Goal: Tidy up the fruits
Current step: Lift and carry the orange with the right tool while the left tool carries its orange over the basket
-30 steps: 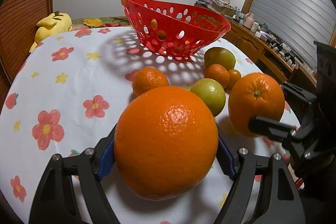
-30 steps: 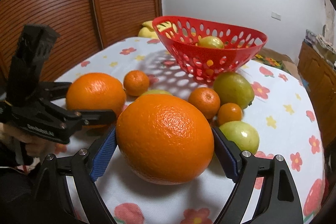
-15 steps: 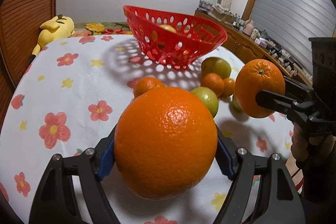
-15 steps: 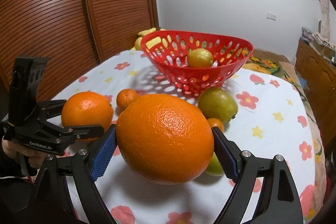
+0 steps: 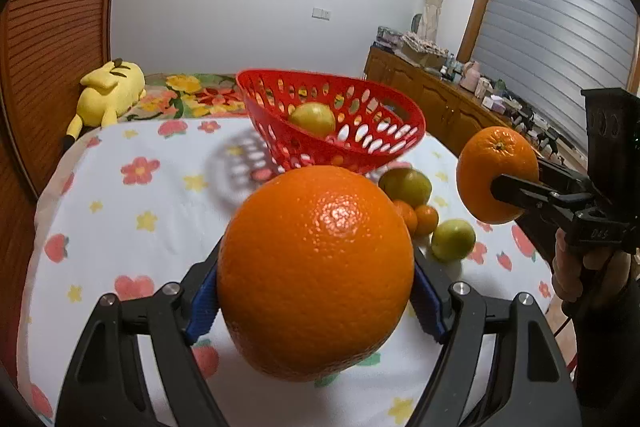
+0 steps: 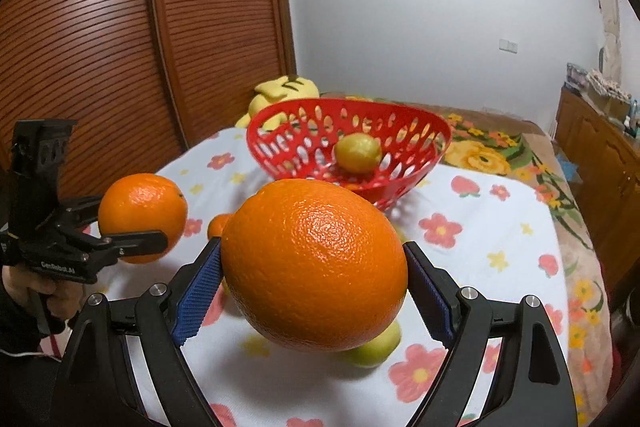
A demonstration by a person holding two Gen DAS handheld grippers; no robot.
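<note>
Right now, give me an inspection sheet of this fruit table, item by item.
Surface: table under a white flowered cloth.
Job's things: red basket holding one yellow-green fruit; two green fruits and small tangerines lying on the cloth.
Clutter: yellow plush toy beyond the far edge.
Grippers: left tool shut on a large orange; right tool shut on another orange; both are off the cloth.
Cables: thin red wire below the right hand.
Surroundings: slatted wooden doors, white wall, cluttered sideboard, shuttered window.
</note>
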